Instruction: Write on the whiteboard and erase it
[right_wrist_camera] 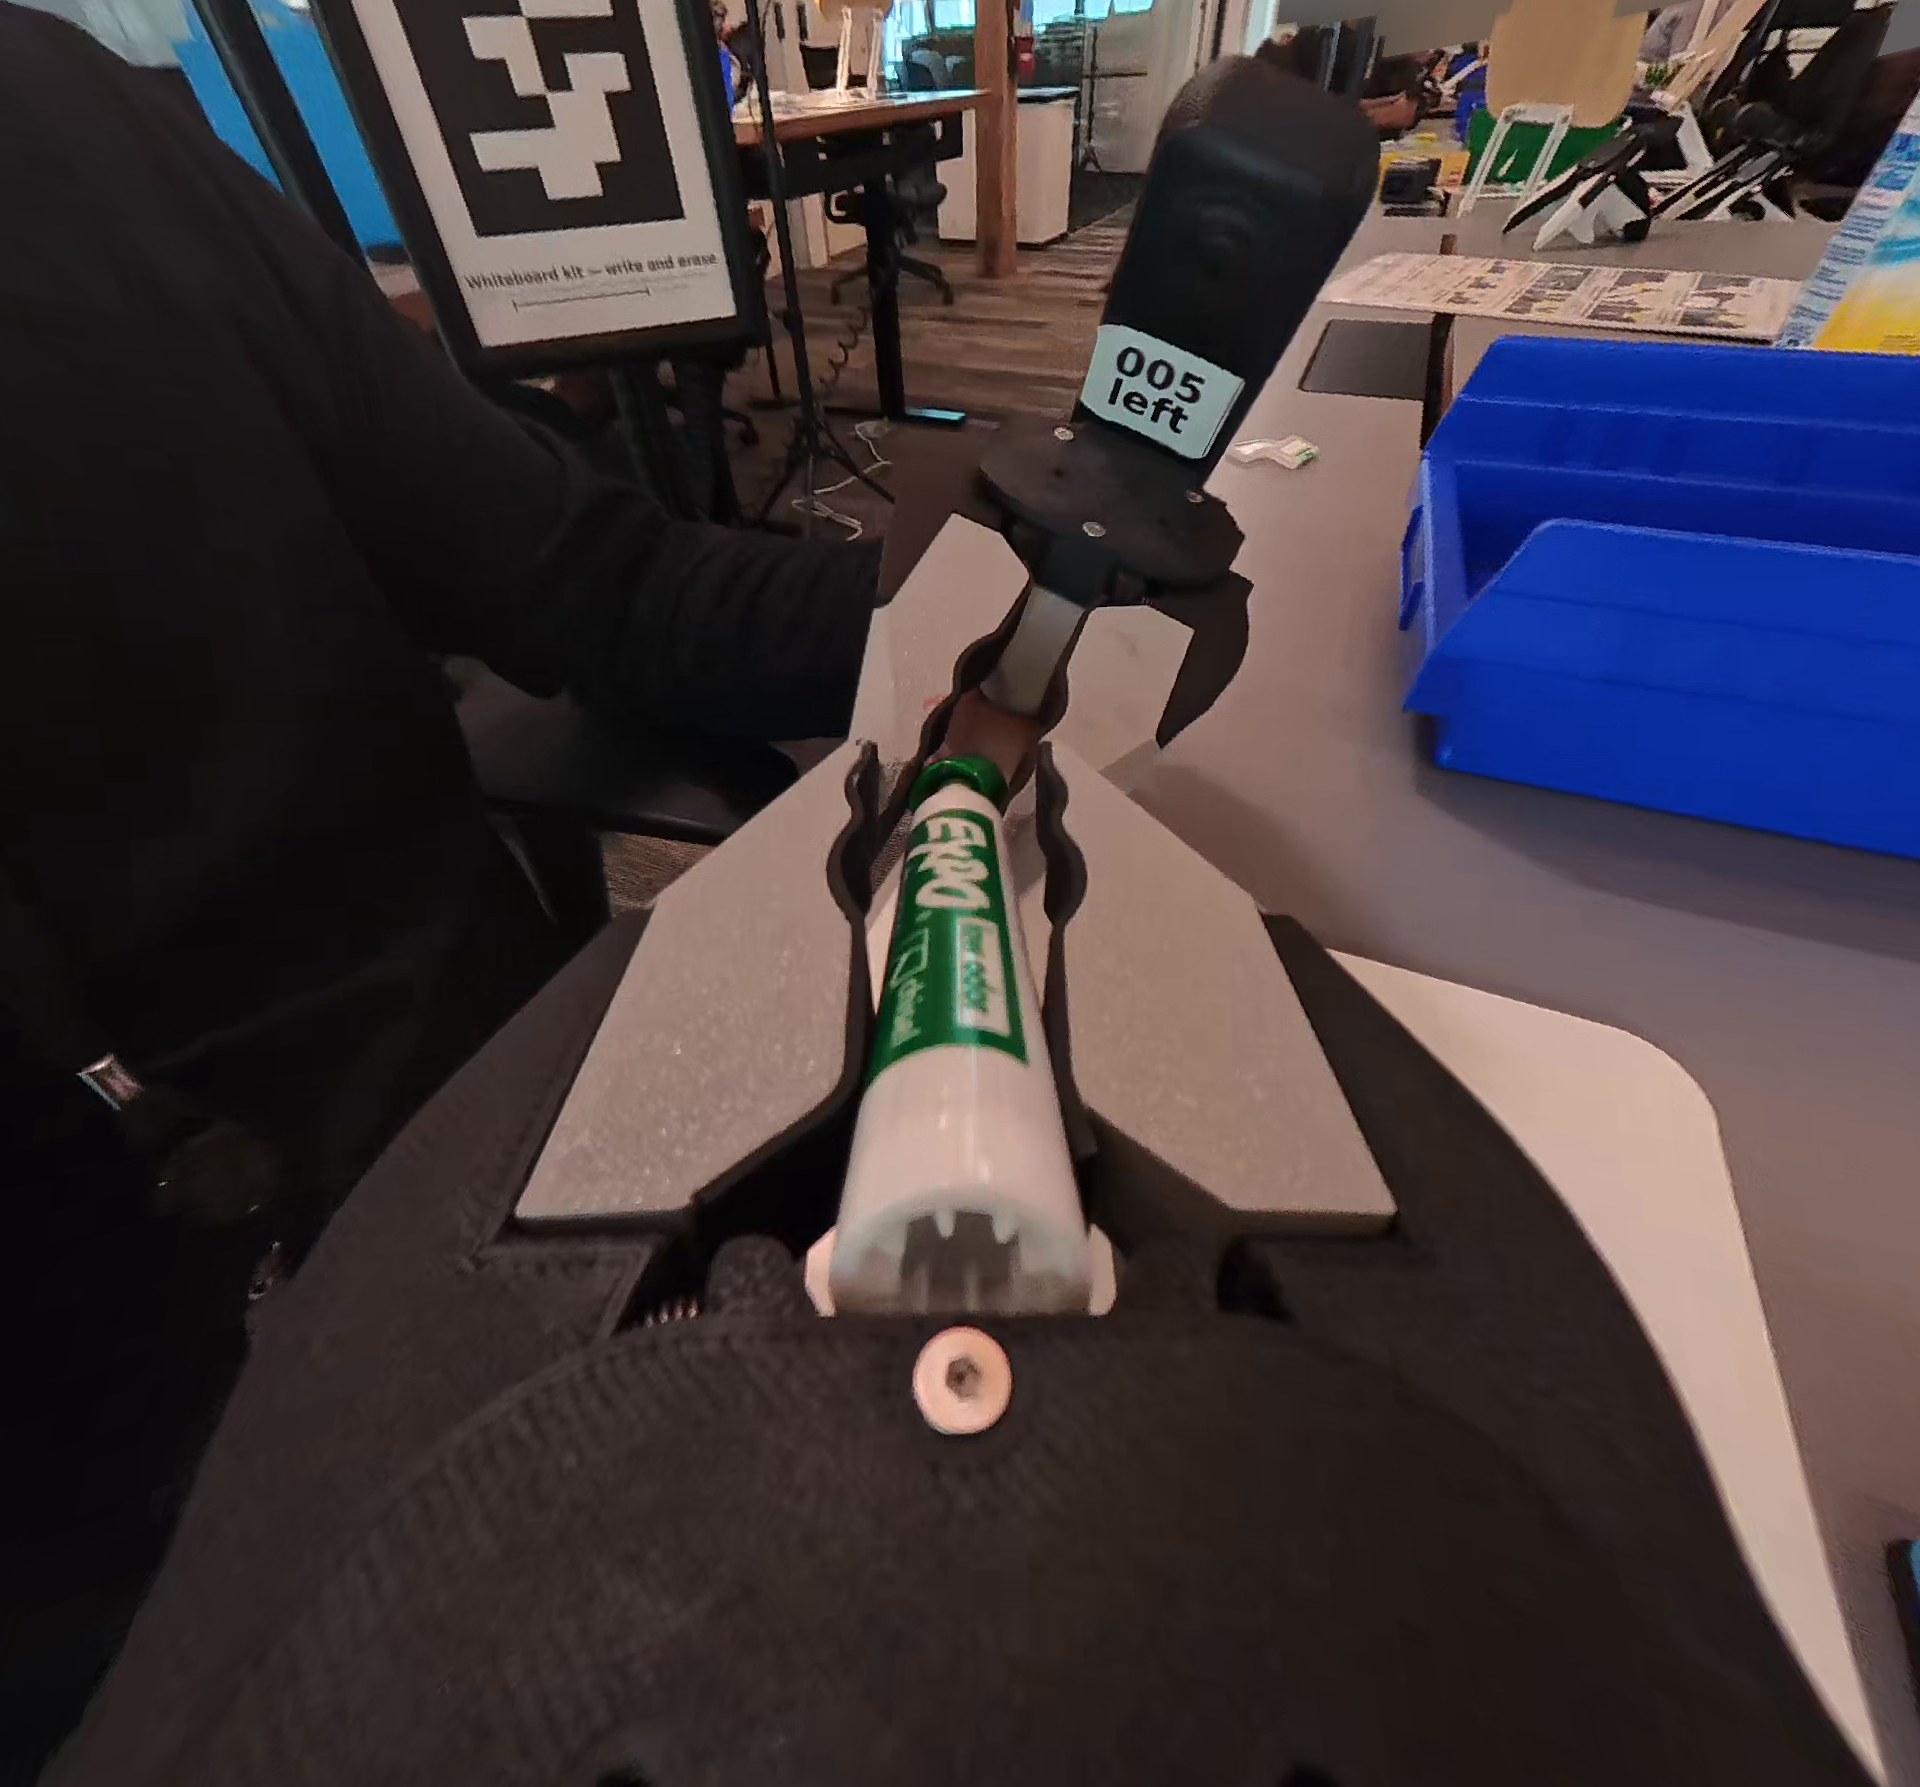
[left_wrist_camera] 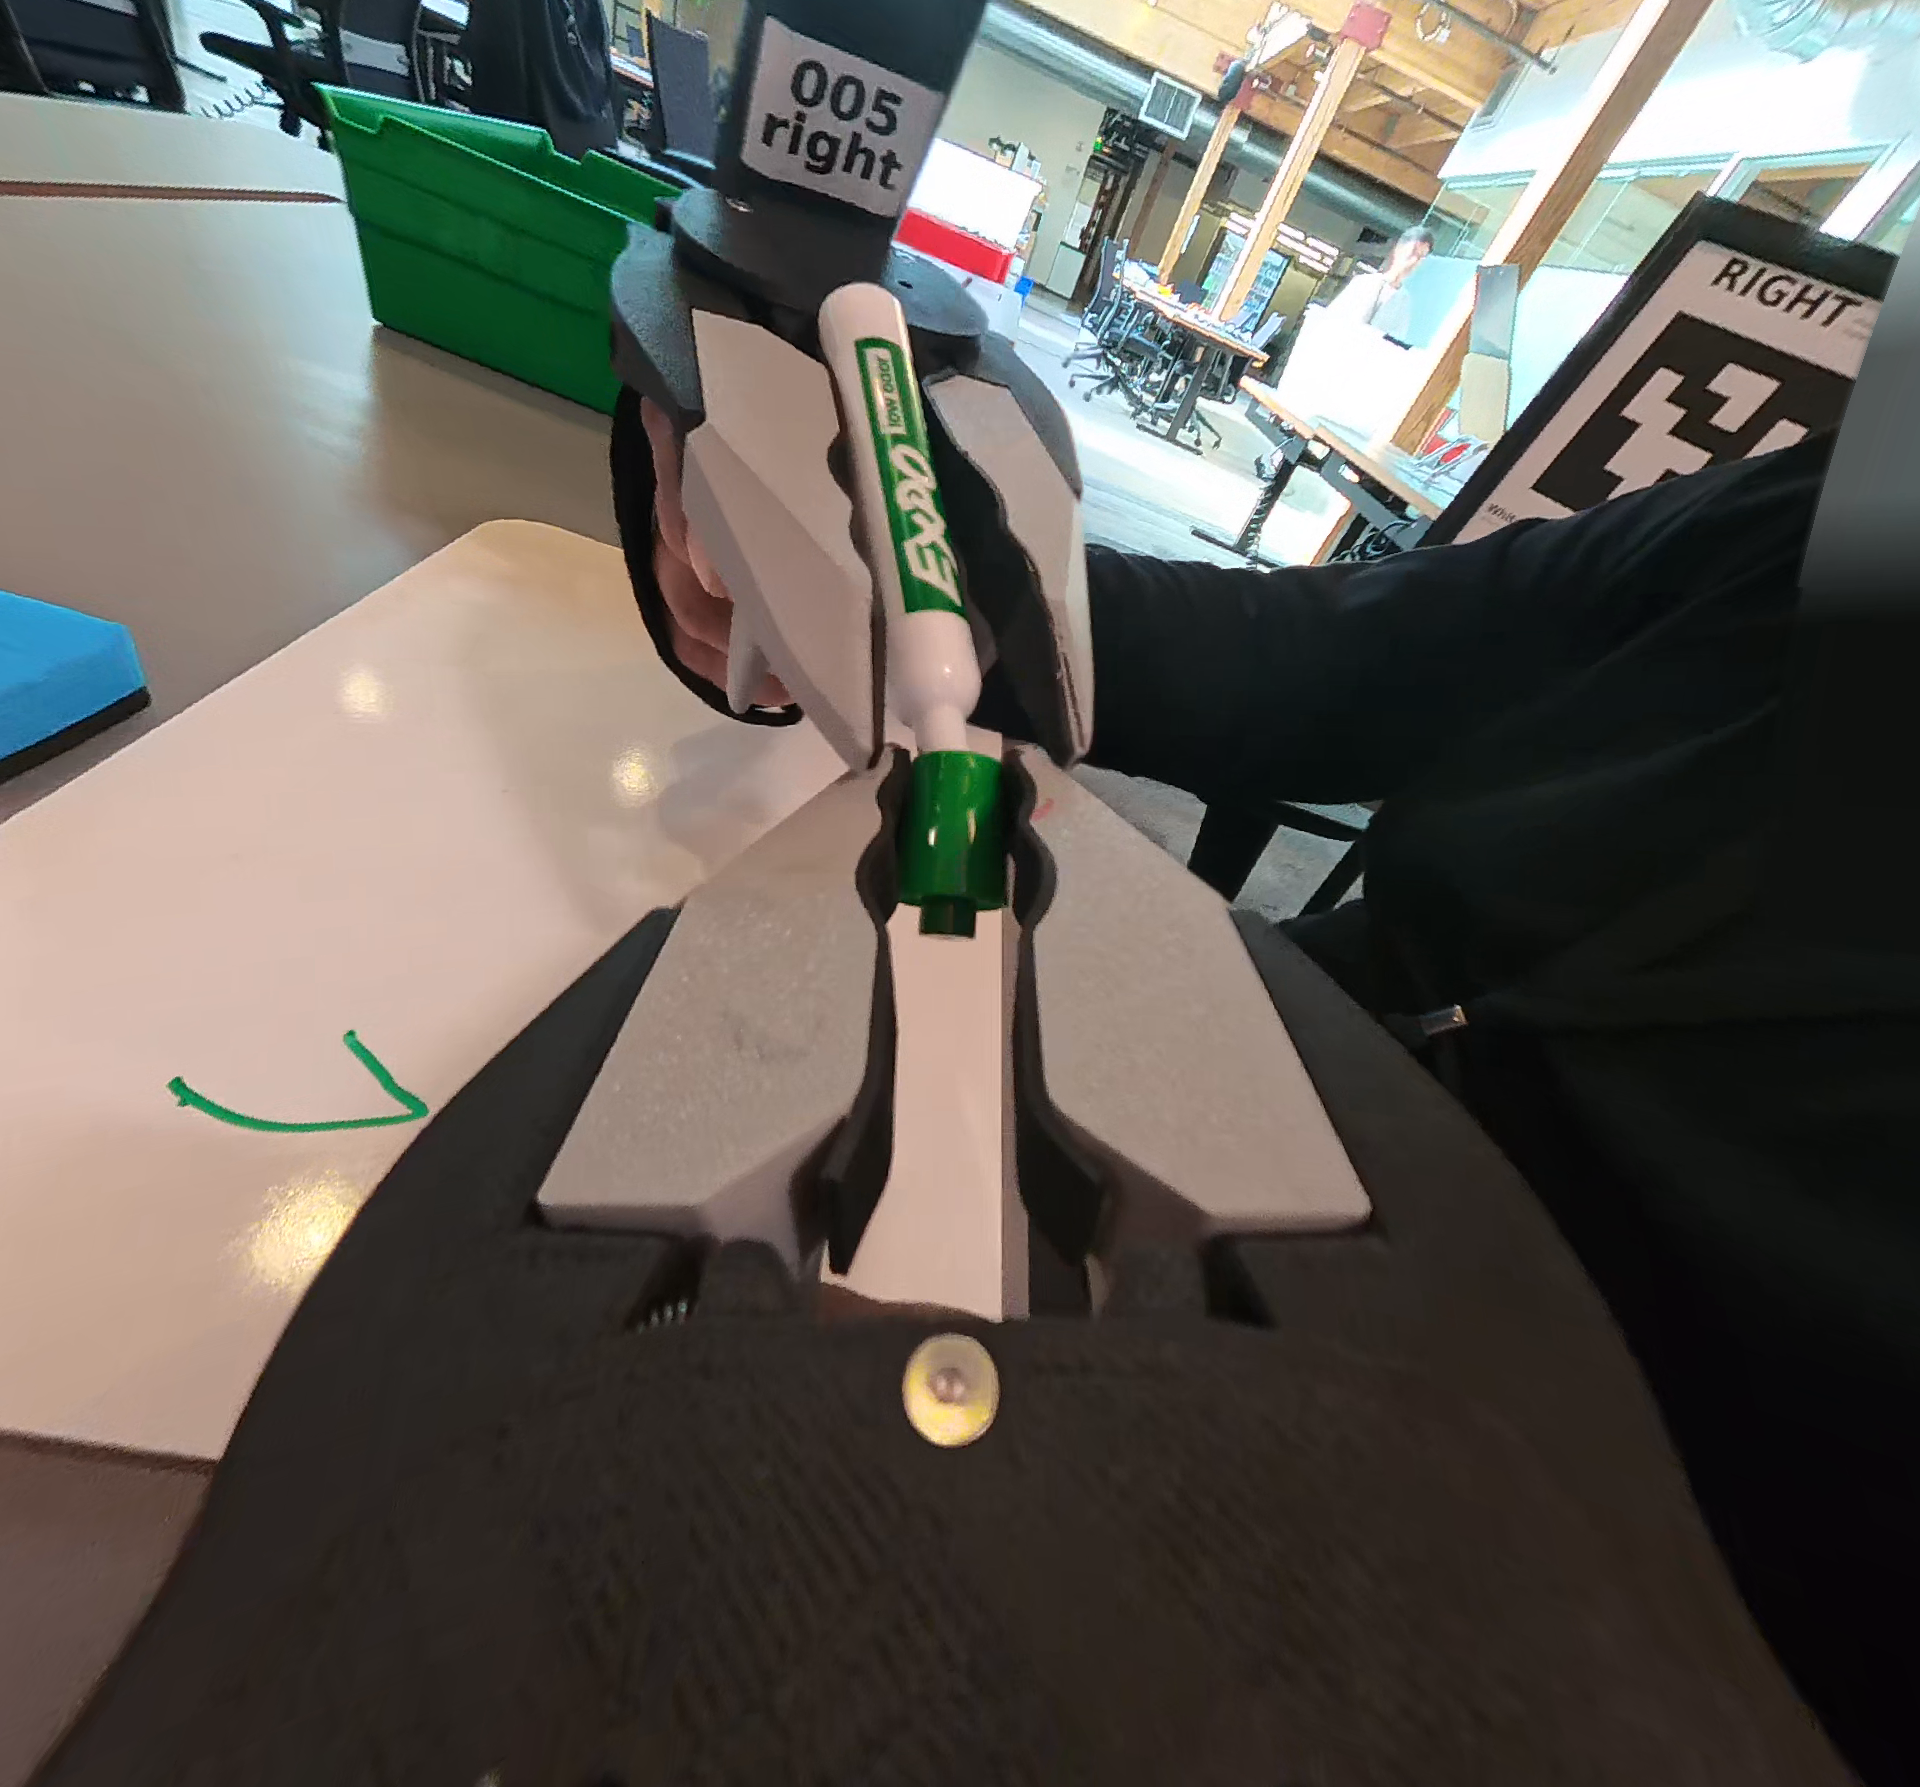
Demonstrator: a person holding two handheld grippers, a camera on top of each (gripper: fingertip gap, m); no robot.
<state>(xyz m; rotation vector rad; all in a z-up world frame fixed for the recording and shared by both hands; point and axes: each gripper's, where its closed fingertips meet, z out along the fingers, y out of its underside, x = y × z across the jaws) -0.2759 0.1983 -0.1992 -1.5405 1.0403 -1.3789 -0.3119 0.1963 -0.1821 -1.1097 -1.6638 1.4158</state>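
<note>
Both jaws are closed on something. Left gripper [left_wrist_camera: 951, 838] clamps the one green cap [left_wrist_camera: 951, 844] between its two black wavy pads, and both pads press on the sides of the cap. Right gripper [right_wrist_camera: 951, 802] holds the one white marker [right_wrist_camera: 951, 1041] with a green label; the barrel lies along the channel between its two fingers, with the flat back end close to the camera. In the left wrist view the narrow nose of the marker goes into the mouth of the cap, so the two grippers stand tip to tip, directly above the near edge of the whiteboard [left_wrist_camera: 312, 802].

One whiteboard lies flat on the grey table [left_wrist_camera: 156, 366]. It carries one green drawn mark [left_wrist_camera: 301, 1103], a curved stroke with a small hook, to the left of the left gripper. One blue eraser block [left_wrist_camera: 52, 677] sits just beside the left edge of the whiteboard. One green bin [left_wrist_camera: 468, 262] stands on the table behind the whiteboard. In the right wrist view, two blue bins [right_wrist_camera: 1683, 615], one nested in front of the other, stand on the table beyond the far corner of the whiteboard. Two framed signs with black-and-white patterns are there, one in each view [left_wrist_camera: 1704, 407] [right_wrist_camera: 540, 85]. A black sleeve [left_wrist_camera: 1455, 657] reaches to the right gripper.
</note>
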